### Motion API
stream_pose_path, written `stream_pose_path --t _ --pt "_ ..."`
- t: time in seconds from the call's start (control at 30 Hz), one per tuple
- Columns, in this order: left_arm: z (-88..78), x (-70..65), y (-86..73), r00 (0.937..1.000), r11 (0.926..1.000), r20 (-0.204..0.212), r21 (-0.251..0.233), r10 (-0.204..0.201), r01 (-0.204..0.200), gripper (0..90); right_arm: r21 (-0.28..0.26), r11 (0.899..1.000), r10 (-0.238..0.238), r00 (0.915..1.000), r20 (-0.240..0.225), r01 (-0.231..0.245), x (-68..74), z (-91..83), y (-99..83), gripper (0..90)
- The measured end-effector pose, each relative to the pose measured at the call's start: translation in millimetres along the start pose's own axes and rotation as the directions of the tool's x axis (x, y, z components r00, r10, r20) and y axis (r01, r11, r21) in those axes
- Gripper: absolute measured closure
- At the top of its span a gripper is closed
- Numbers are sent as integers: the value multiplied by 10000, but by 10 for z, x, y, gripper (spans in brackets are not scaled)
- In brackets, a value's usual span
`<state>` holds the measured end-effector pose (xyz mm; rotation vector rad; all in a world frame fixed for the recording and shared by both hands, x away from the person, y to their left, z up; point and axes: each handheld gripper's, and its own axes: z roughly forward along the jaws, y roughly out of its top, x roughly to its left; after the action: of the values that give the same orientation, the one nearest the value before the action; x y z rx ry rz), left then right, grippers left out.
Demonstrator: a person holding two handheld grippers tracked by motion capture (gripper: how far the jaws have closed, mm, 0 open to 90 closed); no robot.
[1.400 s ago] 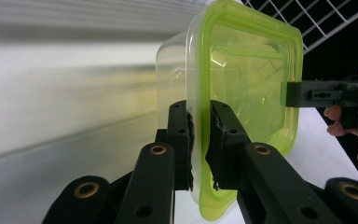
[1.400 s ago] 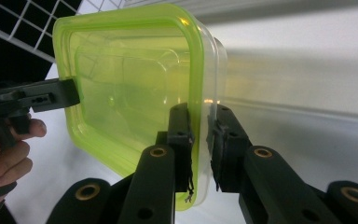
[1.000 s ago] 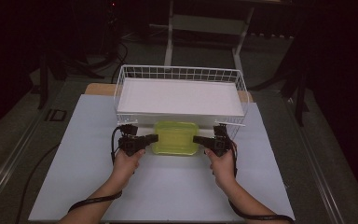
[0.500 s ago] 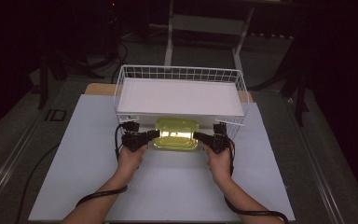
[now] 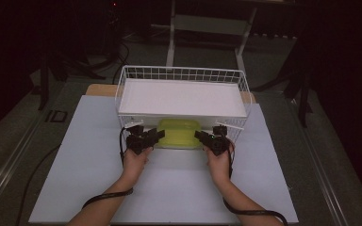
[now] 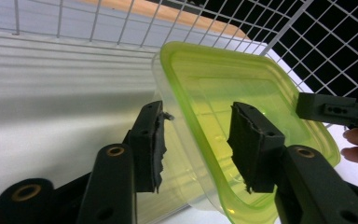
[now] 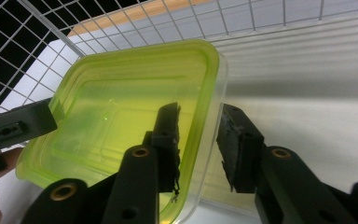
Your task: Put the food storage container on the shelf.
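A clear container with a yellow-green lid (image 5: 179, 133) rests on the white table cover against the front of the white wire basket (image 5: 181, 69). My left gripper (image 5: 158, 135) is at its left end and my right gripper (image 5: 199, 135) at its right end. In the left gripper view the jaws (image 6: 198, 112) straddle the container's rim (image 6: 242, 93) with gaps on both sides. In the right gripper view the jaws (image 7: 200, 116) straddle the opposite rim (image 7: 121, 107) the same way. Both pairs of jaws have just been opening, and their pads stand off the plastic.
The basket holds a white ribbed panel (image 5: 181, 96) that overhangs the container's far side. The white cover (image 5: 89, 155) spreads wide to the left, right and front. Dark floor, cables and a stand's legs (image 5: 172, 42) lie beyond the table.
Both pairs of jaws have spread apart off the container's ends. The container has settled a little lower and closer to the basket's front. The hands have barely shifted.
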<state>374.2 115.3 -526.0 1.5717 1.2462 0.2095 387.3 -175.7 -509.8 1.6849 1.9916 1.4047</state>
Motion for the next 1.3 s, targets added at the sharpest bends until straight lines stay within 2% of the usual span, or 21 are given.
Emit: stream_pose_path --t 0.07,0.2,0.27,0.33,0.4,0.5,0.6,0.7,0.8,0.87,0.93,1.03,1.1,1.2,1.3 --pt "-21 -10 7 9998 9998 -79 6 177 -177 496 -108 9999 -34 10000 -16 33 14 -2 -10 589" --pt "-94 0 -1 9998 9998 -127 -144 168 -170 437 -348 9991 -233 9997 -4 233 19 -54 -15 534" --pt "-136 -4 -19 9997 9996 10 -158 229 -229 394 -383 9989 -289 9996 -27 288 38 -112 -23 521" --pt "-196 -8 -35 9996 9996 195 -205 220 -216 388 -385 9983 -430 9990 -96 426 58 -172 -42 516" --pt "-269 -13 -57 9980 9992 564 -293 273 -256 346 -417 9971 -639 9979 -71 635 87 -235 -63 518" --pt "-374 -56 -102 9942 9954 606 -417 889 -865 336 -403 9954 -875 9961 -136 869 142 -337 -112 529" --pt "-472 -70 -152 9904 9925 759 -487 1154 -1119 298 -401 9906 -1314 9911 -214 1305 233 -422 -174 540" --pt "-570 -65 -177 9886 9900 735 -621 1315 -1270 256 -254 9903 -1376 9898 -382 1367 295 -454 -217 573" --pt "-665 -65 -185 9849 9865 792 -678 1540 -1488 170 56 9894 -1443 9880 -558 1448 369 -440 -280 626" --pt "-714 -88 -196 9798 9815 779 -677 1840 -1789 119 270 9860 -1627 9852 -543 1644 419 -414 -327 686" --pt "-739 -117 -208 9719 9752 868 -514 2190 -2152 6 414 9836 -1732 9833 -558 1756 452 -382 -363 759" --pt "-762 -159 -242 9625 9668 917 -319 2554 -2535 6 618 9776 -1987 9791 -443 2012 522 -323 -418 875" --pt "-768 -185 -270 9560 9609 969 -341 2768 -2748 6 765 9760 -2003 9785 -493 2037 548 -276 -443 899" --pt "-778 -203 -315 9548 9585 872 -460 2843 -2812 6 886 9718 -2145 9753 -527 2186 596 -207 -475 900" --pt "-775 -213 -353 9506 9523 622 -442 3042 -3019 6 1056 9702 -2132 9754 -566 2182 621 -126 -502 900"
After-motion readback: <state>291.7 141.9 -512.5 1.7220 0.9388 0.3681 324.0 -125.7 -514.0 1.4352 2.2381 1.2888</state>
